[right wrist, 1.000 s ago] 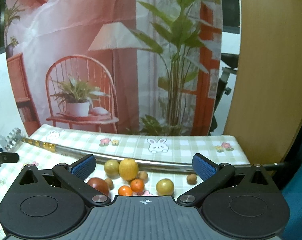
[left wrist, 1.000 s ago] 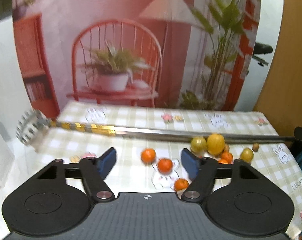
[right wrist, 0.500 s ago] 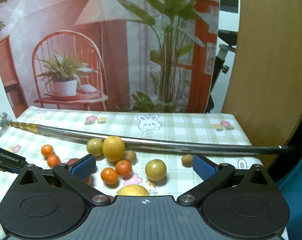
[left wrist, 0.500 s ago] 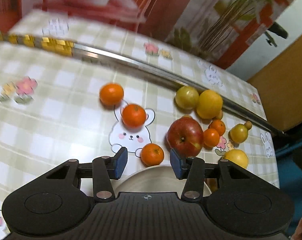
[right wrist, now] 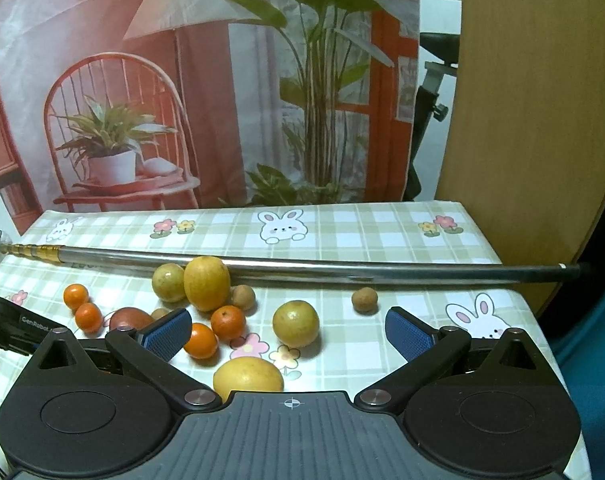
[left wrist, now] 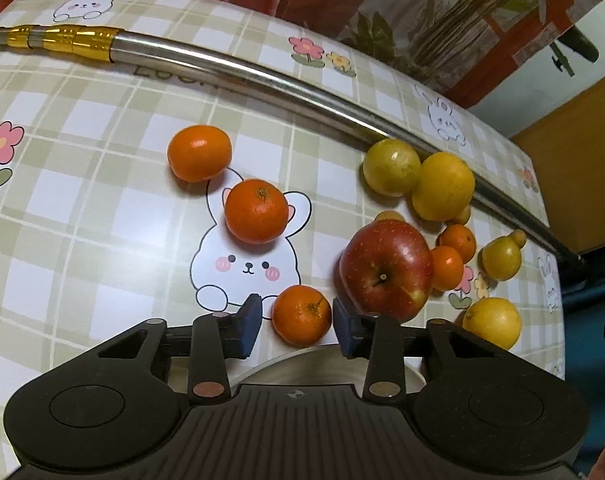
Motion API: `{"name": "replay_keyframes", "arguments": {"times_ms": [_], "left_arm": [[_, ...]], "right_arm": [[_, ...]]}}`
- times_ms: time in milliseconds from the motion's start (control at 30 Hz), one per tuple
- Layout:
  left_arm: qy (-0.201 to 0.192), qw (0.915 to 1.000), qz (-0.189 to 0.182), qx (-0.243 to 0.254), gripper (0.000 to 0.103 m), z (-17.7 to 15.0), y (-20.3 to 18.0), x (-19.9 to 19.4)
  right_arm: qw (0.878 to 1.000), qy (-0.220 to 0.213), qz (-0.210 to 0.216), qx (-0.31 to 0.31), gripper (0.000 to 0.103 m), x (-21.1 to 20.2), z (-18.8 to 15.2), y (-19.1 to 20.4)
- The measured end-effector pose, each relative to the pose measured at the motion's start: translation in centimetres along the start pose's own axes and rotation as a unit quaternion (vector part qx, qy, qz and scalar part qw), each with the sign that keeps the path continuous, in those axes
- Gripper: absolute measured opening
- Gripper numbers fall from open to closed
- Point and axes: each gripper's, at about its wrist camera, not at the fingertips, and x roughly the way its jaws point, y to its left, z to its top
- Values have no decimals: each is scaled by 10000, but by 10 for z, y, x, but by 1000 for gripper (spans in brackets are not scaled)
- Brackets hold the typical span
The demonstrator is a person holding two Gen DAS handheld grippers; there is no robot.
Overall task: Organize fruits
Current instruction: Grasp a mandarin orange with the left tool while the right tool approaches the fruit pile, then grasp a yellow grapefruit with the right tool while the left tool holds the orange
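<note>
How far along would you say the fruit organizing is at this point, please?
Nothing looks sorted: the plate shows no fruit. The left tool, open, brackets a small orange, not yet gripped. The apple, other fruit and right tool, open and empty, wait.

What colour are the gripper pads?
Blue; clearest on the right gripper in the right wrist view.

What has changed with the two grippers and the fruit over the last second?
The left gripper tipped down and closed in on the nearest mandarin, its fingers narrowing beside it, with gaps showing on both sides. The right gripper rose slightly and stays wide open, holding nothing. The fruits, the red apple and the metal pole have not moved.
</note>
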Motion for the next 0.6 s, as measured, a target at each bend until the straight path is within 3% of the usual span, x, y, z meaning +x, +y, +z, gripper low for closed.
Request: {"name": "replay_keyframes", "arguments": {"times_ms": [333, 600], "left_arm": [[44, 9999, -44, 138, 35, 2, -3, 5], [-402, 9983, 186, 388, 34, -2, -4, -18]], "right_arm": [[9999, 46, -3, 131, 103, 2, -2, -1], [9994, -138, -134, 275, 102, 13, -9, -20]]}}
